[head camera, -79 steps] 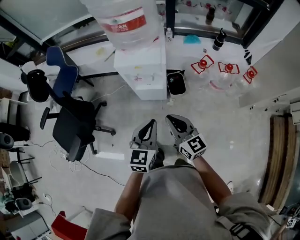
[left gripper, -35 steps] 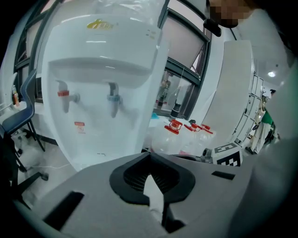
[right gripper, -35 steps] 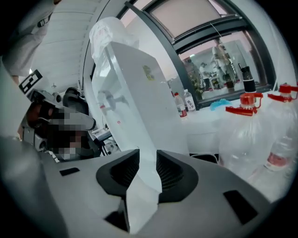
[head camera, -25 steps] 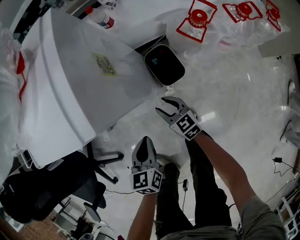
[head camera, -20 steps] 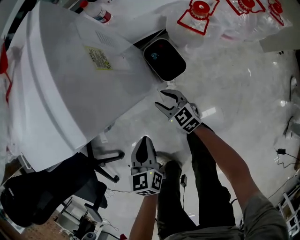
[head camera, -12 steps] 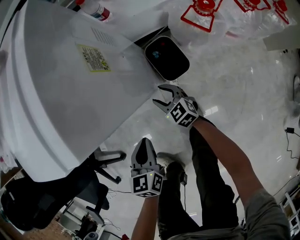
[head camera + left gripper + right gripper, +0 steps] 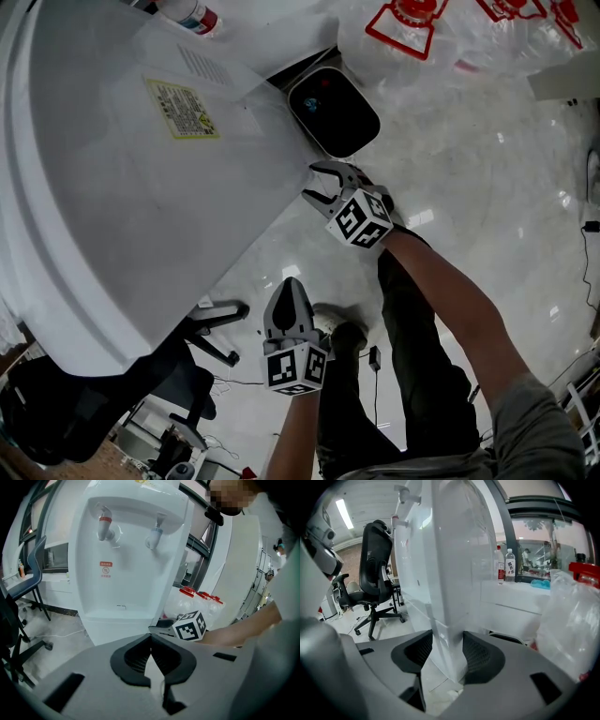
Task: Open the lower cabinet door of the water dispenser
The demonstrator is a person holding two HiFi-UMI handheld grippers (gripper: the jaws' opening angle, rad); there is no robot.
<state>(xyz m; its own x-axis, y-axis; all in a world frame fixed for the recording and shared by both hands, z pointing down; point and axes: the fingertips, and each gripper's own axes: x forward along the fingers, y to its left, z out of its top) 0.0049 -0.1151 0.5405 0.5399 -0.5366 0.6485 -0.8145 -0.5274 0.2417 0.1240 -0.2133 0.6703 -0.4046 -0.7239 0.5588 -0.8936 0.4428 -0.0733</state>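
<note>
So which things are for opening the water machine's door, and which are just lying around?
For the job: tall white water dispenser; right hand-held gripper, jaws just opened, dispenser's corner between them.
Lying about: black office chair; black oval bin; clear red-capped water bottles.

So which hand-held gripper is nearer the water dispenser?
Right: the right hand-held gripper, jaws just opening, straddles a corner of the water dispenser; the left hand-held gripper, shut, hangs back, apart from it.

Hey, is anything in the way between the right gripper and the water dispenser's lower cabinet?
Nothing visible does. The right gripper, whose jaws have just been opening, stands open astride the lower corner edge of the water dispenser, with nothing else between them.
</note>
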